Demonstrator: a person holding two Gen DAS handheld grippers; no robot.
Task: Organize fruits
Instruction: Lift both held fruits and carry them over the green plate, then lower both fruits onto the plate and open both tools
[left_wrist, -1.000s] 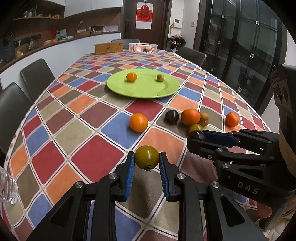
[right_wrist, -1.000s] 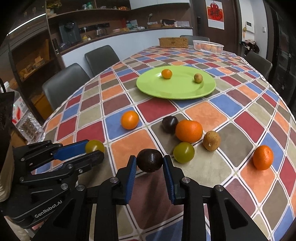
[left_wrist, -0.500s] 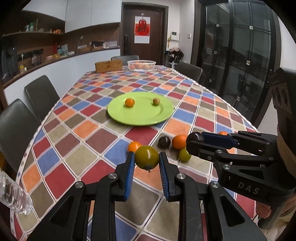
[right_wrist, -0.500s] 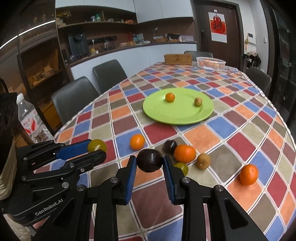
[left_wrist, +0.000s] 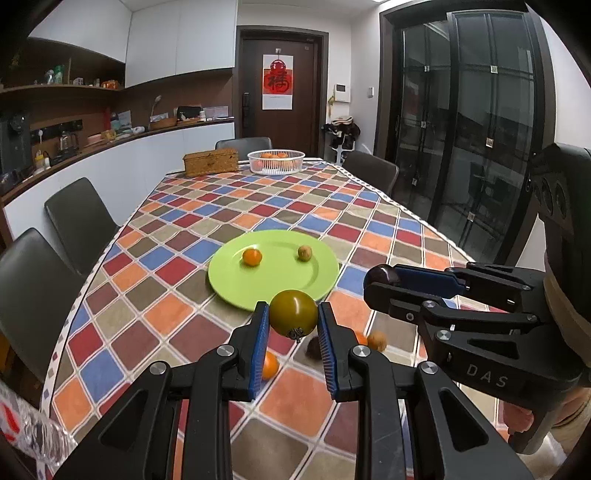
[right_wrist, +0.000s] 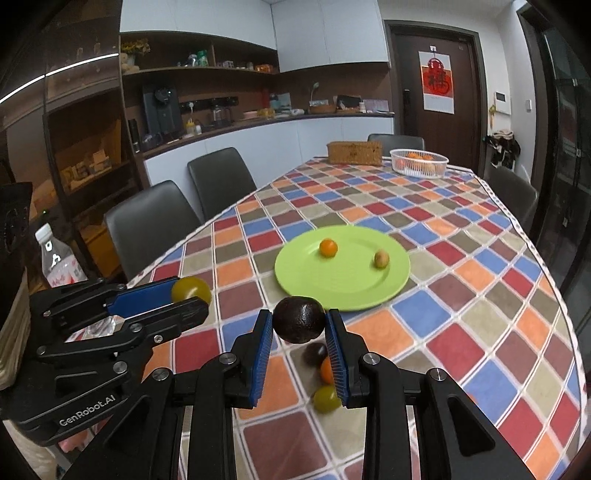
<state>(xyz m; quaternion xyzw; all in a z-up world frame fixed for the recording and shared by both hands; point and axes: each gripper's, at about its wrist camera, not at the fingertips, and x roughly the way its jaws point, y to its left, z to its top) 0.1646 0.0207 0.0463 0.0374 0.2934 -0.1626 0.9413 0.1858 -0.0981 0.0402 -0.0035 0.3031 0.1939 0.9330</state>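
Note:
My left gripper (left_wrist: 293, 320) is shut on a green tomato (left_wrist: 293, 311), held well above the table. My right gripper (right_wrist: 299, 326) is shut on a dark round fruit (right_wrist: 298, 324), also held high. Each gripper shows in the other's view, the right one (left_wrist: 384, 280) and the left one (right_wrist: 188, 295). A green plate (left_wrist: 273, 280) lies ahead with a small orange (left_wrist: 252, 257) and a brown fruit (left_wrist: 304, 253) on it. It also shows in the right wrist view (right_wrist: 343, 284). Loose fruits (right_wrist: 325, 384) lie on the cloth below the grippers.
The table has a checkered cloth (left_wrist: 177, 295). A white basket of oranges (left_wrist: 276, 161) and a wicker box (left_wrist: 210, 161) stand at the far end. Dark chairs (left_wrist: 77, 218) line the sides. A plastic bottle (right_wrist: 55, 258) stands at the near left edge.
Both grippers have risen well above the table with their fruits still held. The plate and loose fruits now look farther below.

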